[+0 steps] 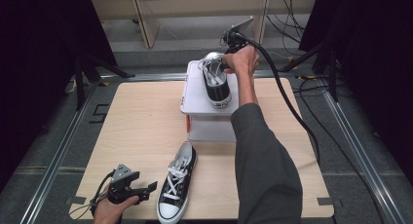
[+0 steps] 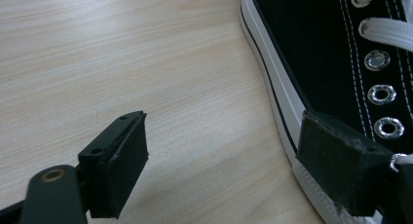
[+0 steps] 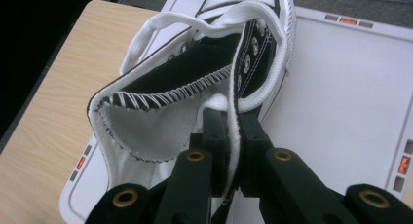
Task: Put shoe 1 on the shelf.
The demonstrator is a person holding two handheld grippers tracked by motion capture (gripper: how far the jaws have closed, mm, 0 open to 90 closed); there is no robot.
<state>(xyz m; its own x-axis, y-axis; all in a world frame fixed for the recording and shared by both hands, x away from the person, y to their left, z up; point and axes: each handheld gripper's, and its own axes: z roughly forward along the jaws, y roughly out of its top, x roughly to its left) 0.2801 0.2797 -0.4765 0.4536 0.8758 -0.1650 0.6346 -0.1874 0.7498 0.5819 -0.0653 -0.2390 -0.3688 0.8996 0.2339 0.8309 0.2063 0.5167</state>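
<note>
1. My right gripper point(image 1: 225, 64) is clamped on the collar of the black-and-white sneaker point(image 1: 216, 83) at the far side of the table; in the right gripper view the jaws pinch the white-lined rim point(image 3: 233, 136) of the shoe between them.
2. That sneaker sits over the white box point(image 1: 195, 95), which stands at the far middle of the wooden table point(image 1: 136, 131), toe pointing toward the near edge.
3. The second sneaker point(image 1: 176, 182) lies on the table at the near edge, just in front of the box, laces up.
4. My left gripper point(image 1: 148, 189) rests low at the near left, jaws apart and gripping nothing, just beside that second sneaker's white sole point(image 2: 280, 97).
</note>
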